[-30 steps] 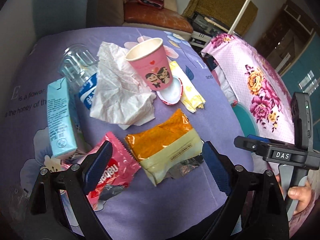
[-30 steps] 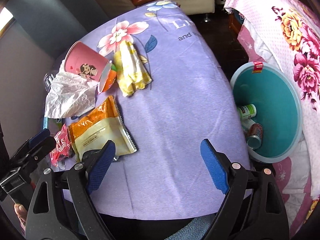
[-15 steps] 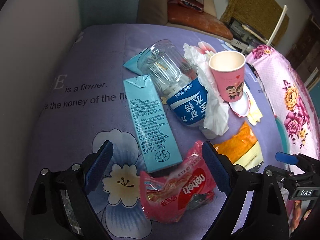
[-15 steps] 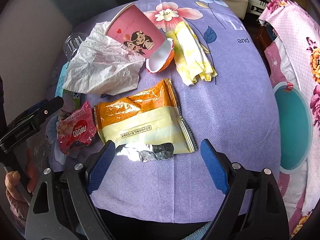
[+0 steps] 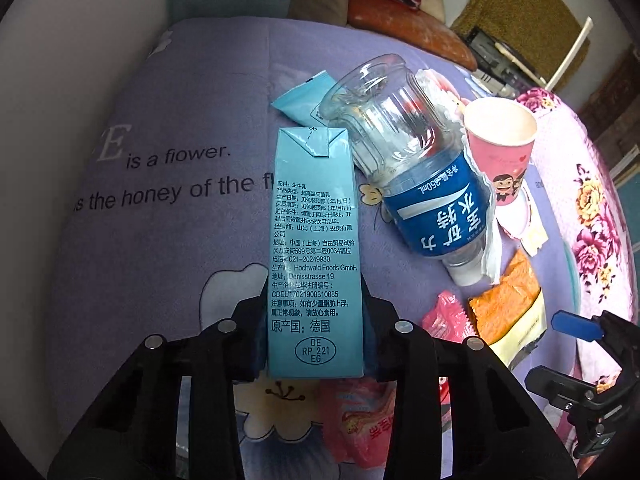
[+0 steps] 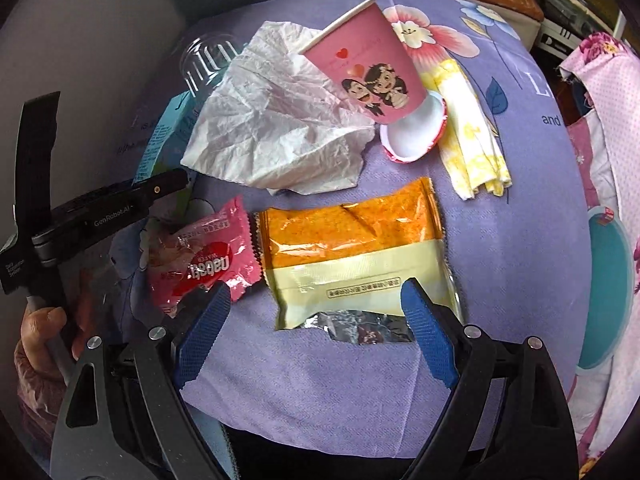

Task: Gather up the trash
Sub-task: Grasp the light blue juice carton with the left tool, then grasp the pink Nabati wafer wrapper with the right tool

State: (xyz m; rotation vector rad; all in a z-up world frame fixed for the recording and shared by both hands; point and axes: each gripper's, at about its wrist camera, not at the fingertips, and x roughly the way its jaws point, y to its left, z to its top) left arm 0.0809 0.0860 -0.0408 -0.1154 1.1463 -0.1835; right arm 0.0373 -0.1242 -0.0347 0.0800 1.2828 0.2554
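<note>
While clamped: milk carton (image 5: 314,256) inside left gripper (image 5: 315,344).

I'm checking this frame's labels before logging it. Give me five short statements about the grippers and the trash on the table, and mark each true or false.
1. The left gripper is shut on the blue milk carton. True.
2. The right gripper holds the orange snack wrapper. False: its jaws are open, standing either side of the wrapper's near end.
3. The pink paper cup lies flat on its side. False: it stands tilted, its base by a small white lid.
4. The clear water bottle lies on its side beside the carton. True.
5. The crumpled white tissue is inside the teal bin. False: it lies on the purple tablecloth.
</note>
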